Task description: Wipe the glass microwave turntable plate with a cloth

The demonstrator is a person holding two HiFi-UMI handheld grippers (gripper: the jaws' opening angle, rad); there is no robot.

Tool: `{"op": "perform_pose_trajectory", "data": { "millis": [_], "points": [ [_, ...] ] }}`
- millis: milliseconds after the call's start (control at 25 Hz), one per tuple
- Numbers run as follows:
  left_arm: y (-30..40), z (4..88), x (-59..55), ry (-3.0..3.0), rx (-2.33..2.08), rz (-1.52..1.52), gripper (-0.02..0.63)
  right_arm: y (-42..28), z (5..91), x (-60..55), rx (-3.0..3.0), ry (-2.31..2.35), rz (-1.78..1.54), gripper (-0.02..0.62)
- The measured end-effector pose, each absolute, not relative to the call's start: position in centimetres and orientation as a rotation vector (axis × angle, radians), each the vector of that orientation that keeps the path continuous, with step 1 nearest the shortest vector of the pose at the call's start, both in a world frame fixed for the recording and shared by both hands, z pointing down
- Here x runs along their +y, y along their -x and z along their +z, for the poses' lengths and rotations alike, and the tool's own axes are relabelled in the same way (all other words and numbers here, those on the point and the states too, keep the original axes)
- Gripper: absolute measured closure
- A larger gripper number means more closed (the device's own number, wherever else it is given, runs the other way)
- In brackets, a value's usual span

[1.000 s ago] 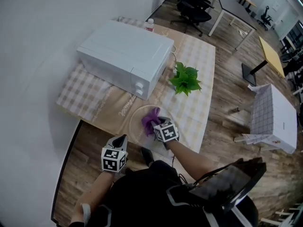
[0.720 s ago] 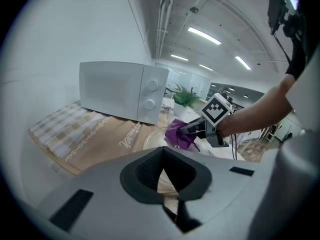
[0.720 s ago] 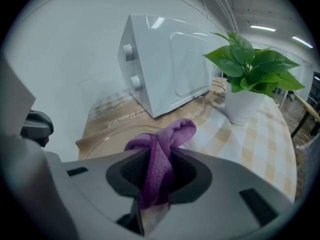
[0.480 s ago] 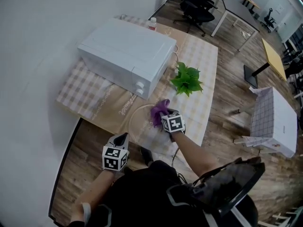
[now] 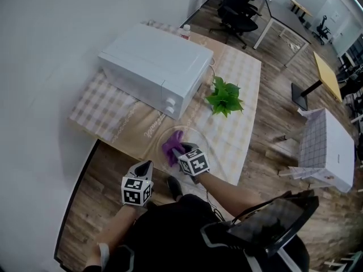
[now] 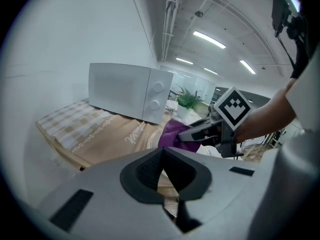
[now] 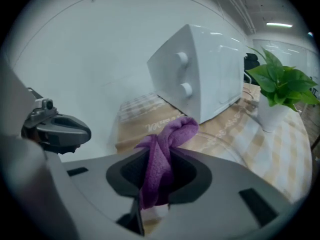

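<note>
Our right tongs (image 5: 178,152), clamped on the purple cloth (image 5: 171,145), have swept from the far side to the near-left of the glass plate (image 5: 199,137): we judge wiping is mid-stroke. Our left tongs (image 5: 147,166) sit together, empty.

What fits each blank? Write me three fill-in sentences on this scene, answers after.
The right gripper is shut on a ____ cloth.
The glass plate lies in front of the white ____.
The left gripper, jaws together, holds ____.
Missing: purple; microwave; nothing.
</note>
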State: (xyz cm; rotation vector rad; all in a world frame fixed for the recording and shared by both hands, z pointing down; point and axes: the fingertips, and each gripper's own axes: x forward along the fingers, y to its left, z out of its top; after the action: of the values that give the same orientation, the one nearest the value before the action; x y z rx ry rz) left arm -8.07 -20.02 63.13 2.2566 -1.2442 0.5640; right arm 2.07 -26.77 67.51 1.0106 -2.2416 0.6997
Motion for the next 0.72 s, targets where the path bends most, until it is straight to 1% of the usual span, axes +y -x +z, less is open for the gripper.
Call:
{"op": "perform_pose_trajectory", "data": {
  "millis": [160,320,560,720],
  "points": [
    [8.9,63.0,-19.6,-2.245,-1.262,0.558,0.598,1.9,67.4,-25.3,-2.287,-0.896,0.676,0.491],
    [10.2,63.2,-19.2,-2.213,-1.3,0.559,0.598,4.1,68.5,-24.8,-2.286,-0.809,0.655,0.491],
    [12.3,63.2,-19.8,-2.157,-1.363,0.567,0.598,3.5,70.6,-26.4,-2.244,-0.807,0.661,0.491],
    [12.5,63.2,-20.5,-2.148,-1.373,0.572,0.598,2.3,71.1,-28.0,-2.243,-0.799,0.613,0.491]
  ]
}}
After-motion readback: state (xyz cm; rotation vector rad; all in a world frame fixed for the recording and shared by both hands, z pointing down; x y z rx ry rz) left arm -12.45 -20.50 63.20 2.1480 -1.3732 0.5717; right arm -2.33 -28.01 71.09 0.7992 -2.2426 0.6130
